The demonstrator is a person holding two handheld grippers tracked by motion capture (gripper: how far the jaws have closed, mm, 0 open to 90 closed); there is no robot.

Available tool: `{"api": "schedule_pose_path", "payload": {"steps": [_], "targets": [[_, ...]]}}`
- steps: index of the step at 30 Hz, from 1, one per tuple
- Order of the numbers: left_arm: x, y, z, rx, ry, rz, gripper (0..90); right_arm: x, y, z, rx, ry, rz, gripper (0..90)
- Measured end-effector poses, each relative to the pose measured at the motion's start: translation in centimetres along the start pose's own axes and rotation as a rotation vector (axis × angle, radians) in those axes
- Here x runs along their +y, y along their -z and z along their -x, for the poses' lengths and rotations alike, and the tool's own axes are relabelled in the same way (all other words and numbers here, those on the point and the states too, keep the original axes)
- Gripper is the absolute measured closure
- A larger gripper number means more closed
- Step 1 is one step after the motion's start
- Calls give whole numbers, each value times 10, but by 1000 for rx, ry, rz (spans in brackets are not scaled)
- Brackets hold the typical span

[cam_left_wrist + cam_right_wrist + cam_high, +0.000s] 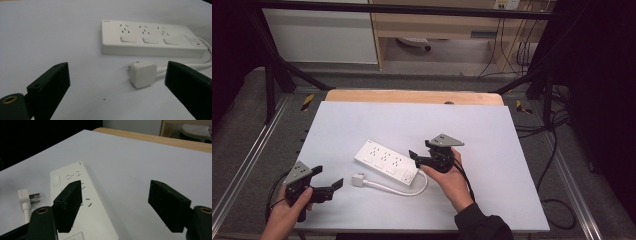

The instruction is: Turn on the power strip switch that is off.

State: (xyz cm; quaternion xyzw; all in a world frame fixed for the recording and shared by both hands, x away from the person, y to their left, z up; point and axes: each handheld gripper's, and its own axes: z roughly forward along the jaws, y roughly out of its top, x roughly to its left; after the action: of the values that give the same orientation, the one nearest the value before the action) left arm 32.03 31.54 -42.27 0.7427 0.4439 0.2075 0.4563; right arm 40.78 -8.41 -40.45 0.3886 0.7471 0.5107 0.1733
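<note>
A white table top (362, 120) covers most of the bench, with a strip of bare wooden edge (412, 96) showing along its far side, and everything below is placed against the white power strip (387, 162) that lies slantwise near the middle of that top. The power strip lies flat with its face up, showing three groups of socket holes, a row of rocker switches and one separate button with a red mark at the cable end, as the left gripper view makes plain (152, 41). The right gripper (418, 156) is held in a hand (452, 182) just at the strip's cable end, on the side nearer the person's right; its jaws stand well apart with nothing between them, one jaw hanging over the strip's face in the right gripper view (117, 202) without touching it. The left gripper (328, 179) sits well off the strip's near-left side, close to the table's near corner, held in the other hand (287, 212); its jaws are spread wide too and grip nothing (117, 85). A white cable (399, 189) leaves the strip's right end and curls back along its near side, lying on the table. At the cable's free end the white plug (357, 179) rests just beside the strip's near edge, between the strip and the left gripper, its prongs pointing away from the cable (142, 73)
</note>
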Motion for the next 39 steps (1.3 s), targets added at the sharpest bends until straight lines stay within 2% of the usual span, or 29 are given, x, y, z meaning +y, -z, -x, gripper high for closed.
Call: {"api": "schedule_pose_path", "payload": {"steps": [10,18,25,35,39], "targets": [[0,0,0,-2,-3,-2,61,6,6,7,-36,-23,4,111],[0,-1,1,-4,-4,-1,61,8,9,10,-39,-24,-12,48],[0,-1,1,-4,-2,0,61,11,17,15,-43,-14,0,37],[0,0,1,-3,-3,1,61,15,36,30,-98,-22,48,46],[0,0,0,-2,-2,0,60,16,46,37,-105,-24,61,62]]}}
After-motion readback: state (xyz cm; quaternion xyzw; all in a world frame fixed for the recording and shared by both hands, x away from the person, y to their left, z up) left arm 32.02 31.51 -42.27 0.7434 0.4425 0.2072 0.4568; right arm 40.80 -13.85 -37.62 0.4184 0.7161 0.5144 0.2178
